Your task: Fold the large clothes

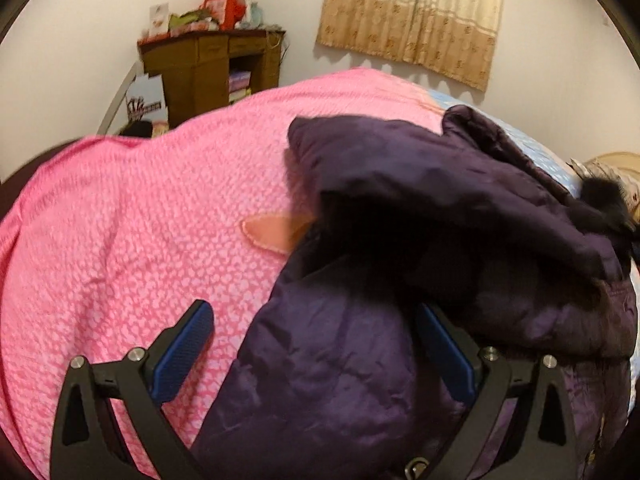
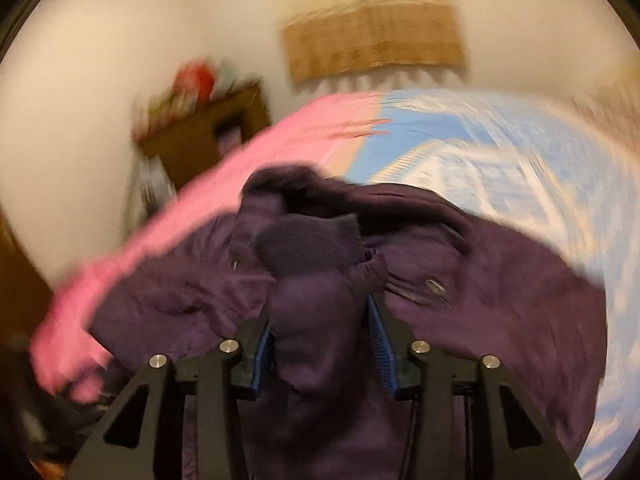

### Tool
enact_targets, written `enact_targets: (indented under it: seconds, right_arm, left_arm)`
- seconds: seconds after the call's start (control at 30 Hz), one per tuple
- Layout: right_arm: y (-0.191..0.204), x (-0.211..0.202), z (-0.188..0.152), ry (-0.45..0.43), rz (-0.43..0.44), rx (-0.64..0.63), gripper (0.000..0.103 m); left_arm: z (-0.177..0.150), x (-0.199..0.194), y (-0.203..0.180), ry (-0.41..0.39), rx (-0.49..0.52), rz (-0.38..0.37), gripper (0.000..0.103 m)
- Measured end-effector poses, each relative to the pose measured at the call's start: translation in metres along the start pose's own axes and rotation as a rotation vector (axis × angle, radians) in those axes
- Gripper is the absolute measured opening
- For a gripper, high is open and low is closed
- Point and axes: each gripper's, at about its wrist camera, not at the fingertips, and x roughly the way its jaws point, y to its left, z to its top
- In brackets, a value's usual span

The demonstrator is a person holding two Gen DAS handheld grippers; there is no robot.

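Angling down toward the bed, the right hand-held gripper [image 2: 322, 340] pinched a bunched fold of the dark purple jacket [image 2: 480, 280] between its blue pads. The left hand-held gripper [image 1: 316, 344] stood wide open over the jacket's edge, which lay on the pink bedspread [image 1: 140, 200].

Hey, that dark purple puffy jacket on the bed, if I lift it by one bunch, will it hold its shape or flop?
The purple jacket will probably flop: it already lies in soft folds over the pink bedspread. Its puffy quilting suggests it is light for its bulk. The shell looks shiny, so it may slip; the right gripper has a thick bunch between its pads.
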Motion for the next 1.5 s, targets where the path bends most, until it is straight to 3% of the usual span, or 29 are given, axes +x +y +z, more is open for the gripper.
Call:
enact_targets:
  seconds: [0.1,0.23,0.37,0.43,0.53,0.73,0.77,0.83,0.97,1.1,1.2,1.3,1.4,1.47,1.5]
  right_arm:
    - [-0.062,-0.015,-0.028,-0.01,-0.024,0.218,0.043]
    - [-0.103,-0.027,-0.06,0.051,0.125,0.362,0.048]
    - [-0.111,-0.047,-0.051,0.037,0.187,0.404,0.079]
    - [-0.112,-0.049,-0.04,0.009,0.188,0.413,0.08]
    - [-0.106,-0.037,-0.019,0.004,0.181,0.373,0.08]
    - [-0.071,0.025,-0.006,0.178,0.138,0.186,0.079]
    - [-0.06,0.032,-0.007,0.19,0.092,0.113,0.067]
    - [-0.039,0.038,-0.01,0.207,0.018,-0.013,0.057]
    - [-0.016,0.011,-0.004,0.11,-0.037,-0.135,0.039]
    - [-0.009,-0.023,0.022,-0.043,-0.045,-0.149,0.038]
    - [-0.008,-0.034,0.035,-0.123,-0.094,-0.168,0.038]
    - [-0.02,-0.026,0.032,-0.098,-0.139,-0.158,0.038]
    - [-0.039,0.003,0.006,-0.007,-0.174,-0.15,0.038]
    - [-0.05,0.023,-0.019,0.046,-0.215,-0.155,0.05]
    - [-0.054,0.024,-0.022,0.044,-0.209,-0.145,0.05]
  left_arm:
    - [0.002,0.005,0.003,0.023,-0.041,0.01,0.102]
    - [0.025,0.006,0.002,0.01,-0.049,0.048,0.102]
    - [0.048,0.012,0.002,-0.031,-0.03,0.134,0.102]
    - [0.051,0.02,0.001,-0.013,-0.031,0.147,0.102]
    - [0.045,0.029,-0.002,0.013,-0.04,0.144,0.102]
    - [0.038,0.03,0.003,0.024,-0.064,0.124,0.102]
    - [0.037,0.028,0.005,0.023,-0.068,0.119,0.102]
    - [0.034,0.018,0.01,0.018,-0.075,0.097,0.102]
    - [0.03,-0.018,0.022,-0.077,-0.077,0.089,0.102]
    - [0.047,-0.035,0.023,-0.129,-0.103,0.06,0.102]
    - [0.06,-0.04,0.005,-0.164,-0.047,0.057,0.102]
    - [0.064,-0.037,-0.01,-0.175,0.004,0.082,0.103]
    - [0.055,-0.018,-0.011,-0.128,0.03,0.154,0.103]
    - [0.047,0.001,-0.007,-0.081,0.059,0.221,0.103]
    - [0.042,0.011,-0.004,-0.058,0.082,0.262,0.103]
